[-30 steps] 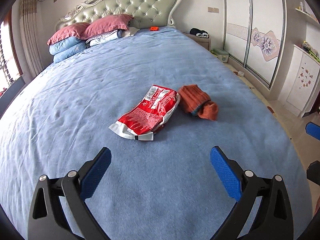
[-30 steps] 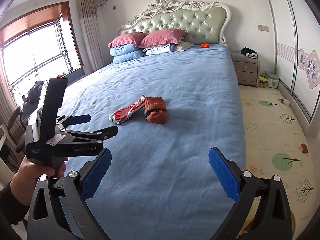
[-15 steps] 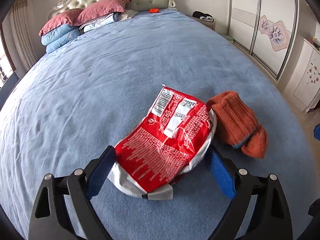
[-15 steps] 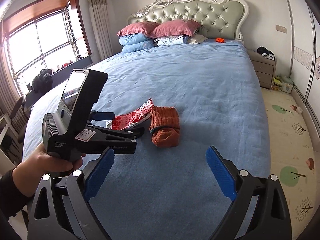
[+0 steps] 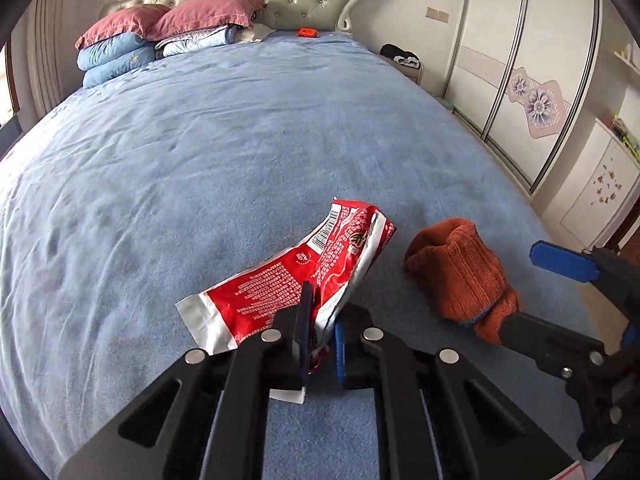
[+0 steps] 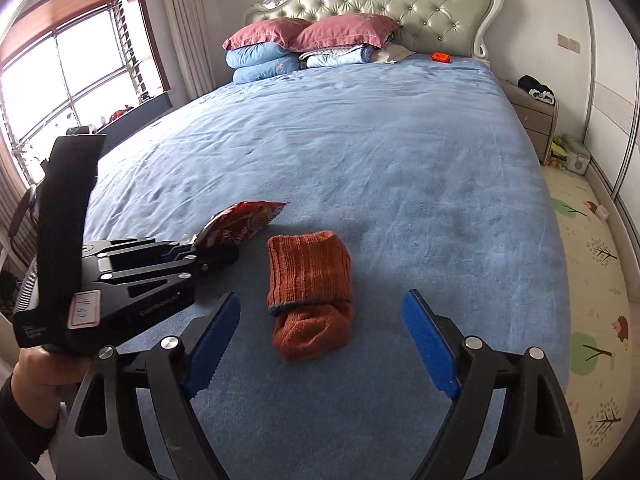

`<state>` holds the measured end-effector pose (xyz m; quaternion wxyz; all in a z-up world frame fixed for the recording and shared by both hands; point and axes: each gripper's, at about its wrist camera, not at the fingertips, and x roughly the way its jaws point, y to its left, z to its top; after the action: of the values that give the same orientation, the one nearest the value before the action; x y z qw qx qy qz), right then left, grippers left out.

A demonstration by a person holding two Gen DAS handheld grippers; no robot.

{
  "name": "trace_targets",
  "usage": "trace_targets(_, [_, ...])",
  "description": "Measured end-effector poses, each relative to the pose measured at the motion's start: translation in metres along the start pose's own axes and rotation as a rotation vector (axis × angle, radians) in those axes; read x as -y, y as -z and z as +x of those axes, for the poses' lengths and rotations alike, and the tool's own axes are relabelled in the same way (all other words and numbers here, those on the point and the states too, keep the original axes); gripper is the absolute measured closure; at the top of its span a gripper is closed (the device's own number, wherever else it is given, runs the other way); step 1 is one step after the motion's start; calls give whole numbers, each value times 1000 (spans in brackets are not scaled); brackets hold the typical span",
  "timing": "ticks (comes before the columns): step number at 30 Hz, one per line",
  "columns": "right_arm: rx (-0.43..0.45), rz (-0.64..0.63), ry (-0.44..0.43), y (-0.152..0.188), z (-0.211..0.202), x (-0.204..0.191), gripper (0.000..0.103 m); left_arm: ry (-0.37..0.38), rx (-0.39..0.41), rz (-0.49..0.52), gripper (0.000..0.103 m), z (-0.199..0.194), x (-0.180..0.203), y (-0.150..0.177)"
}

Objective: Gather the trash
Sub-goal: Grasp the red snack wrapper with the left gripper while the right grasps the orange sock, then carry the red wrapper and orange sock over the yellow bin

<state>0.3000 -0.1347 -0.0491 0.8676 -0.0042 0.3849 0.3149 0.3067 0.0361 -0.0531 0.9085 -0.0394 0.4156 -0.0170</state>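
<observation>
Up close, we see the left gripper (image 5: 320, 332) clamped tight on the near end of a red snack wrapper (image 5: 288, 292), its jaws having just been closing until the crumpled foil is pinched between the two blue pads. The wrapper's far end, with a white barcode label, lifts off the blue bedspread (image 5: 224, 152) and tilts up and away from us. A hand (image 6: 36, 372) in a dark sleeve holds this gripper at the left edge of the right wrist view.

Just to the right of the wrapper lies an orange sock (image 5: 460, 276), folded over on itself and resting flat on the bedspread, close to the wrapper but not touching it.

We see the right gripper (image 6: 320, 340) with its jaws spread wide, though they have just been closing a little. The sock's (image 6: 310, 292) near end sits between the two blue pads, and neither pad touches it.

Farther out, the bedspread covers a large bed. At its head we see pink pillows (image 6: 312, 32) stacked on blue ones, in front of a padded pale green headboard (image 6: 400, 4). A small orange object (image 6: 441, 56) lies near the headboard. To the right stand a nightstand (image 6: 532, 116) and white sliding wardrobe doors (image 5: 520, 64); to the left, a bright window (image 6: 60, 76) with curtains.
</observation>
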Motion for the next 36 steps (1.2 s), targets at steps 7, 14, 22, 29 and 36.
trace_targets(7, [-74, 49, -42, -6, 28, 4, 51, 48, 0, -61, 93, 1, -16, 3])
trace_targets(14, [-16, 35, -49, 8, 3, -6, 76, 91, 31, -62, 94, -9, -14, 5])
trace_targets(22, [57, 37, -93, 47, -58, -17, 76, 107, 28, -50, 94, -21, -2, 15])
trace_targets(29, [81, 162, -175, 100, -114, -3, 76, 164, 1, 9, 94, -53, 41, 48])
trace_targets(36, [131, 200, -120, 141, -170, 12, 76, 244, -29, 91, 94, -82, 105, 84])
